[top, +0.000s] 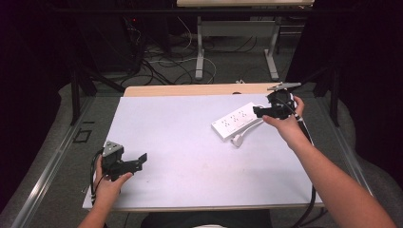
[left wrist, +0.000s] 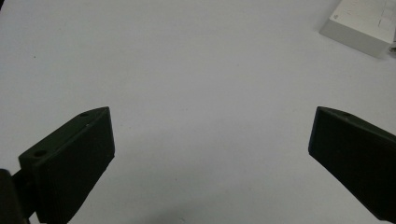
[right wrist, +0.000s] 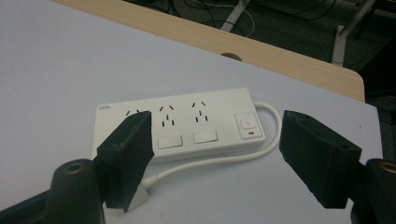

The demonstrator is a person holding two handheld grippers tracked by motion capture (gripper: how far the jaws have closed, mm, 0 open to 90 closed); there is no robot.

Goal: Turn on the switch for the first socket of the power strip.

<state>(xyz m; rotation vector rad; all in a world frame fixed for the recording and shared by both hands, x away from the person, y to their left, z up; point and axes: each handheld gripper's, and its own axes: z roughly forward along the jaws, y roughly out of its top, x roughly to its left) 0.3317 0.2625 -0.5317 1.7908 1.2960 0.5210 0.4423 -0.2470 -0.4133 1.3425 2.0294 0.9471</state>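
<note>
A white power strip (top: 236, 119) lies at the far right of the white sheet, its sockets and switches facing up. Its white cable (right wrist: 224, 161) loops round to a plug (top: 237, 140) lying just in front of it. My right gripper (top: 257, 112) hovers at the strip's right end, pointing left over it. In the right gripper view the jaws (right wrist: 215, 123) stand apart, open, with the power strip (right wrist: 187, 121) below and beyond them and nothing gripped. My left gripper (top: 138, 162) rests low at the near left, open (left wrist: 210, 121) over bare sheet. A corner of the strip (left wrist: 362, 23) shows far off.
The white sheet (top: 180, 142) covers most of the table; a wooden strip of tabletop (top: 190, 89) shows along the far edge. Beyond it are floor cables and the legs of another table (top: 199, 57). Dark curtains stand at both sides.
</note>
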